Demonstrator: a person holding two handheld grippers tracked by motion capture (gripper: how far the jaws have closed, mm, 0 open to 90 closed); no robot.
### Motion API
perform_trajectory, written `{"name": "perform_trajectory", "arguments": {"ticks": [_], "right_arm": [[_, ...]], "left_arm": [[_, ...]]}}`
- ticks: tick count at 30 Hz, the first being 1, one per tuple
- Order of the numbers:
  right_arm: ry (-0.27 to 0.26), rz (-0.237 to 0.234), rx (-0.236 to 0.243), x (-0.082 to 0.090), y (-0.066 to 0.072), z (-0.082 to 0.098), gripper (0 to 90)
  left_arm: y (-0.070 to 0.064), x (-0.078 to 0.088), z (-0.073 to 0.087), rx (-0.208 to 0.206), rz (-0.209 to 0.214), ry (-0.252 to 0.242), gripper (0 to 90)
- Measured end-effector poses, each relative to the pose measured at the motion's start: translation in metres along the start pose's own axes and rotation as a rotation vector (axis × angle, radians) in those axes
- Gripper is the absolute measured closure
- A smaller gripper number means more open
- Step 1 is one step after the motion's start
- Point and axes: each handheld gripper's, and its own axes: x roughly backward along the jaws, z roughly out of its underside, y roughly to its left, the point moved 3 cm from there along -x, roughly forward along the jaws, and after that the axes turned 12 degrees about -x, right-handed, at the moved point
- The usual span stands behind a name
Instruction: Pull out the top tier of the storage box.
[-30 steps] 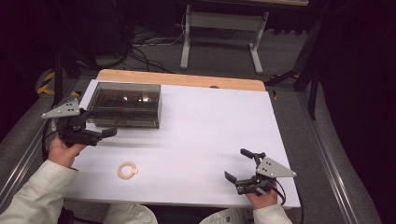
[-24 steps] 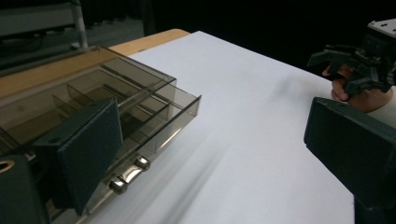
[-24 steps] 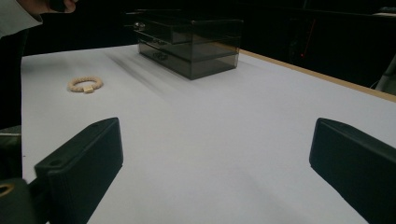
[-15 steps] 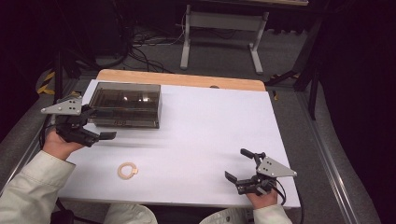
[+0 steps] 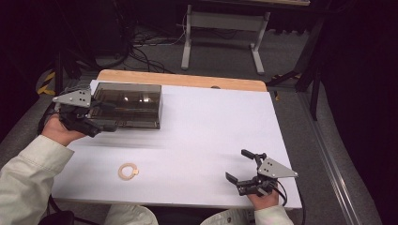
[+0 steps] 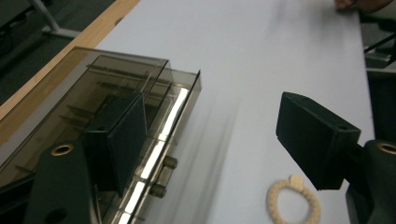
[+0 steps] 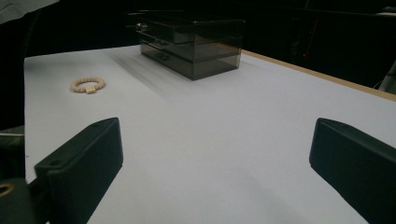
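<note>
Your box (image 5: 127, 104) sits at the upper left of the surface (image 5: 211, 126), its drawers apparently closed. The bracelet (image 5: 127, 170) lies well apart at lower left, untouched. Your left gripper (image 5: 104, 116) is spread wide at the box's front, one jaw over it, gripping nothing. Your right gripper (image 5: 240, 166), lower right, rests released. Judging by this, nothing is stowed yet.

The drawer box (image 5: 126, 106) looks like smoky, see-through plastic, glossy, with bright glints along its edges. Beneath it the table (image 5: 206, 126) is a smooth, matt white sheet, edged behind the box by pale wood. Near the box lies a bracelet (image 5: 127, 171) of rough, cream-coloured beads.
</note>
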Motion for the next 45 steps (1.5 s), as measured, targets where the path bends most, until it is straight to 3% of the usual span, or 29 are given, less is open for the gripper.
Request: {"name": "perform_trajectory", "arguments": {"ticks": [5, 7, 14, 18, 22, 30, 37, 42, 45], "right_arm": [[0.002, 0.001, -0.001, 0.0, 0.0, 0.0, 3.4], [0.004, 0.0, 0.0, 0.0, 0.0, 0.0, 3.4], [0.002, -0.002, -0.002, -0.001, 0.0, 0.0, 3.4], [0.003, 0.0, -0.003, 0.0, 0.0, 0.0, 3.4], [-0.001, 0.002, 0.003, 0.0, -0.001, 0.0, 3.4], [-0.001, 0.001, 0.004, 0.0, -0.001, 0.0, 3.4], [-0.001, 0.0, 0.004, -0.001, -0.001, 0.0, 3.4], [-0.004, -0.001, 0.004, 0.0, -0.001, 0.0, 3.4], [0.0, -0.003, 0.005, -0.001, -0.001, 0.0, 3.5]], "left_arm": [[0.006, -0.005, -0.001, -0.015, -0.022, 0.065, 24.8], [0.008, -0.008, -0.003, 0.016, -0.002, 0.077, 24.0], [0.012, -0.016, -0.004, -0.01, -0.001, 0.134, 24.9], [0.02, -0.02, -0.002, 0.012, 0.012, 0.171, 26.0], [0.026, -0.025, -0.001, 0.028, 0.018, 0.18, 26.7], [0.028, -0.033, -0.002, 0.002, 0.036, 0.221, 29.9], [0.028, -0.035, -0.001, 0.009, 0.046, 0.226, 32.3], [0.027, -0.037, 0.0, -0.039, 0.041, 0.248, 34.4], [0.026, -0.038, -0.001, -0.044, 0.045, 0.257, 34.4]]}}
